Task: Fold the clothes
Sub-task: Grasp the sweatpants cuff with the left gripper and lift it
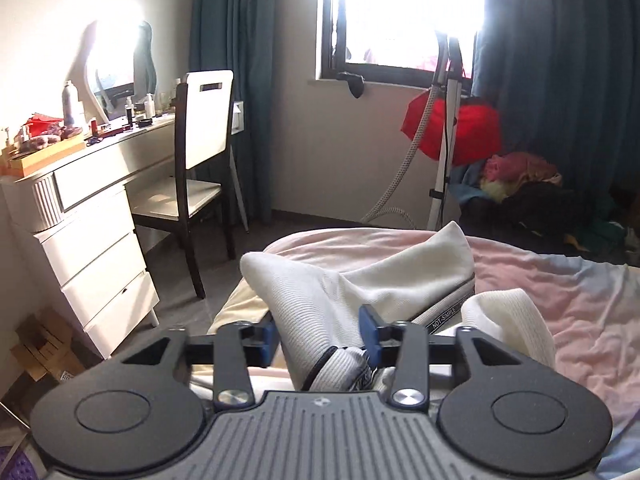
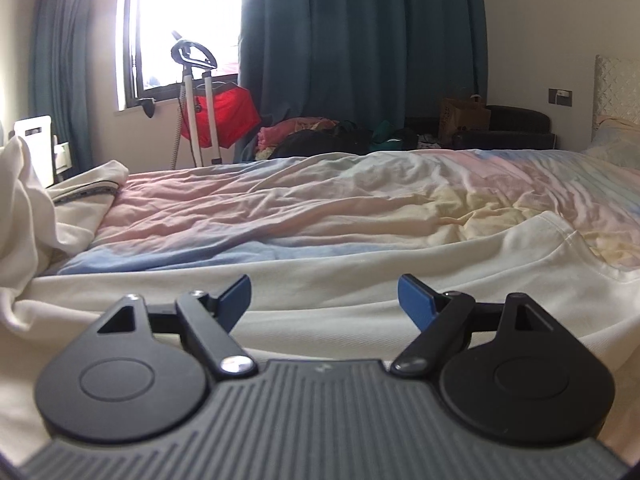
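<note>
Between the blue pads of my left gripper [image 1: 322, 330] runs a bunched fold of the white garment [image 1: 360, 280], its ribbed knit rising from the jaws toward the foot of the bed. Both pads sit against the cloth on either side, so I am clamped on that fold and holding it raised off the bedspread [image 1: 560, 288]. A dark band printed with "NOT-SIMPLE" shows on the garment's edge just right of my fingers, and a rolled white cuff lies beside it.

Over on the other side, my right gripper [image 2: 324, 302] hovers low over the flat part of the same garment [image 2: 360, 280], which spreads cream-white across the near edge of the bed. Its jaws stand wide apart with nothing between them; the fabric lies beneath them, and I cannot tell whether the fingertips touch it. Farther left in this view the garment heaps up into the raised portion my left side holds, with the dark trimmed edge draped on the pink, blue and yellow bedspread [image 2: 360, 200].

Beyond the bed stand teal curtains [image 2: 352, 40], a bright window [image 1: 400, 12], and a garment steamer [image 1: 446, 128] with something red hanging on it. A pile of clothes [image 1: 520, 184] lies on the floor near it. On the left are a white dressing table [image 1: 96, 216] with bottles and a mirror, and a chair [image 1: 200, 160] drawn up beside it.
</note>
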Demonstrator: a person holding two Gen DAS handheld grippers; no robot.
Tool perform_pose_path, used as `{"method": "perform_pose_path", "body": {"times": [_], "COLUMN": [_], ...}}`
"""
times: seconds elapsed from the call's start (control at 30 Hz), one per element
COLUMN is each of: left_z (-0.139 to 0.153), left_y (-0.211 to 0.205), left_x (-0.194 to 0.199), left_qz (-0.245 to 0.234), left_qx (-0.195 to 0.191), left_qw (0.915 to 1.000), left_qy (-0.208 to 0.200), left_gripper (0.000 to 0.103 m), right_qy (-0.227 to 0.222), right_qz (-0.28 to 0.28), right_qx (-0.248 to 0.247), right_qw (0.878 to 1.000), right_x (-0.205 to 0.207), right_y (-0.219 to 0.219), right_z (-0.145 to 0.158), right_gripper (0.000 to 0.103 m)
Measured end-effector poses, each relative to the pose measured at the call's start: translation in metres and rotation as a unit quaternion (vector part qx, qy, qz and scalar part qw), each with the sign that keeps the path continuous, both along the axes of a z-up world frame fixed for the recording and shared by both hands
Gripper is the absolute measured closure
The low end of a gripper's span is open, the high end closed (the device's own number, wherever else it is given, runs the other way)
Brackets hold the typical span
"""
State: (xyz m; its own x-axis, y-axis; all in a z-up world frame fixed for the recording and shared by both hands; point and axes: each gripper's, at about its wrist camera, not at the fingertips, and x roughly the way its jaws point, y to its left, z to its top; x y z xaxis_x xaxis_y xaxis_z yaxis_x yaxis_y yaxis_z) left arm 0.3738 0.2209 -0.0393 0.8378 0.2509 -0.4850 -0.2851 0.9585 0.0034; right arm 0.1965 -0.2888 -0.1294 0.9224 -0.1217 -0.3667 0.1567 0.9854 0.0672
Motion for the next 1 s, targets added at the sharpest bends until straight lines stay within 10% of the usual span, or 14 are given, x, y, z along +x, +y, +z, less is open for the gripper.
{"method": "perform_pose_path", "body": {"times": [0.07, 0.27, 0.7, 0.9, 1.0], "left_z": [0.006, 0.014, 0.02, 0.012, 0.008], "left_y": [-0.014, -0.104, -0.161, -0.121, -0.106], "left_x": [-0.054, -0.182, -0.232, -0.224, -0.217], "left_qz": [0.023, -0.035, -0.146, -0.109, -0.085], "left_qx": [0.019, 0.031, -0.023, -0.075, -0.067], "left_qw": [0.9982, 0.9917, 0.9757, 0.9772, 0.9797], "left_qy": [-0.052, -0.119, -0.161, -0.166, -0.169], "left_gripper": [0.014, 0.005, 0.004, 0.002, 0.002], "right_qy": [-0.006, -0.01, 0.024, 0.083, 0.12], "right_qz": [0.019, 0.072, 0.154, 0.197, 0.22], "right_qx": [0.003, 0.0, 0.051, 0.219, 0.323], "right_qw": [1.0, 0.997, 0.986, 0.952, 0.913], "right_x": [-0.002, -0.011, -0.035, 0.05, 0.114], "right_y": [0.004, 0.016, 0.027, 0.049, 0.077], "right_z": [0.001, 0.007, 0.042, 0.039, 0.029], "right_gripper": [0.021, 0.021, 0.026, 0.029, 0.029]}}
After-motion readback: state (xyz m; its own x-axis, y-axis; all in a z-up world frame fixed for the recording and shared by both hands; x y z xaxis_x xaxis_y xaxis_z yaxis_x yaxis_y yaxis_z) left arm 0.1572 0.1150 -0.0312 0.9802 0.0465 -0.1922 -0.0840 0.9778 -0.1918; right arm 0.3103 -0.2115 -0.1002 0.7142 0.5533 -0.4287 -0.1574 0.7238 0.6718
